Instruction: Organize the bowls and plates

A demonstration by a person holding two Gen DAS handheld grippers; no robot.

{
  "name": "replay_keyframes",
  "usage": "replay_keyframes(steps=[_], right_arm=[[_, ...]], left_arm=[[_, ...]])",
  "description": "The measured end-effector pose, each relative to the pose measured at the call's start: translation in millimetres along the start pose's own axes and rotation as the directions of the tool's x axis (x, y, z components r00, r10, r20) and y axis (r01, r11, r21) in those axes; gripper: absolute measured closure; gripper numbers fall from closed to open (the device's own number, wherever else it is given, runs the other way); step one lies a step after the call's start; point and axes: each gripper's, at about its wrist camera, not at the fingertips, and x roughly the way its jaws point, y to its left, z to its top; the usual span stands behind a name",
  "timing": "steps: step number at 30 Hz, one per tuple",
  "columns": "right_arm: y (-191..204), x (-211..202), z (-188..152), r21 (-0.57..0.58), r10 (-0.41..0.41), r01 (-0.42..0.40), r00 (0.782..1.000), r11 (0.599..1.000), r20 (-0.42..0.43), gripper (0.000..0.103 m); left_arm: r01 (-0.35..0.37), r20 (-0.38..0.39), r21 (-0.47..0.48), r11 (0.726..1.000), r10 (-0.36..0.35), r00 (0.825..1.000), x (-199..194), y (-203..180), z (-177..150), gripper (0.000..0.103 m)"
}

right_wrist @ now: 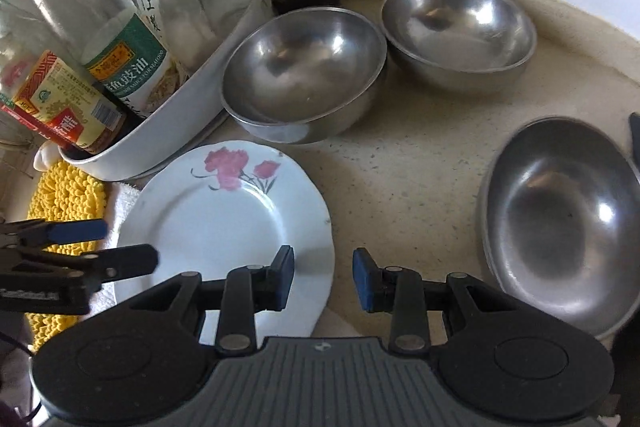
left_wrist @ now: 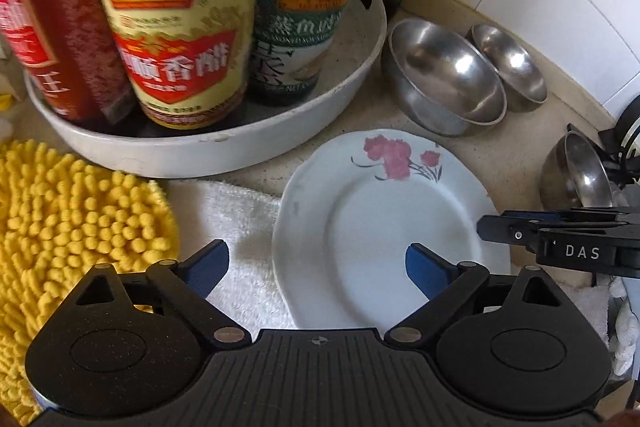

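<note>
Now one floral plate (right_wrist: pixel 224 223) and three steel bowls (right_wrist: pixel 304 75) on tabletop (right_wrist: pixel 408 179); only the right view shows all bowls whole; my left tongs (left_wrist: pixel 318 267) and right tongs (right_wrist: pixel 323 277) both gape, empty.

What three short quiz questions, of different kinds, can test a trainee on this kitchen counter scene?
1. True or false: the floral plate lies partly on the white towel.
2. How many steel bowl places are on the counter? A) two B) three C) five
3. Fill in: both the left tool and the right tool are ____ and hold nothing.

Key:
1. True.
2. B: the nested bowls by the bottle tray, the back bowl, the right bowl.
3. Open.
</note>
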Motion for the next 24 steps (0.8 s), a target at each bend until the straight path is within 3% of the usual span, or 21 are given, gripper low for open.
replay_keyframes(steps=[11, 17, 19, 24], right_arm=[[-10.9, -4.6, 3.8, 0.031, 0.022, -0.022, 1.000, 0.999, -0.005, 0.049], [-13.9, 1.9, 4.1, 0.076, 0.081, -0.078, 0.996, 0.994, -0.035, 0.049], [-10.3, 1.5, 2.8, 0.062, 0.084, -0.081, 0.996, 0.995, -0.035, 0.050], [1.2, 1.3, -1.2, 0.018, 0.055, -0.055, 0.998, 0.998, -0.029, 0.050]], left_arm=[[0.022, -0.042, 0.007, 1.000, -0.021, 0.999, 11.4, -3.9, 8.7, 0.014], [0.029, -0.051, 0.035, 0.999, -0.028, 0.998, 14.5, -10.8, 6.9, 0.014], [0.054, -0.054, 0.033, 0.998, -0.052, 0.997, 14.5, -10.9, 7.0, 0.014], [0.040, -0.050, 0.063, 0.997, -0.037, 0.998, 17.5, -14.6, 6.7, 0.014]])
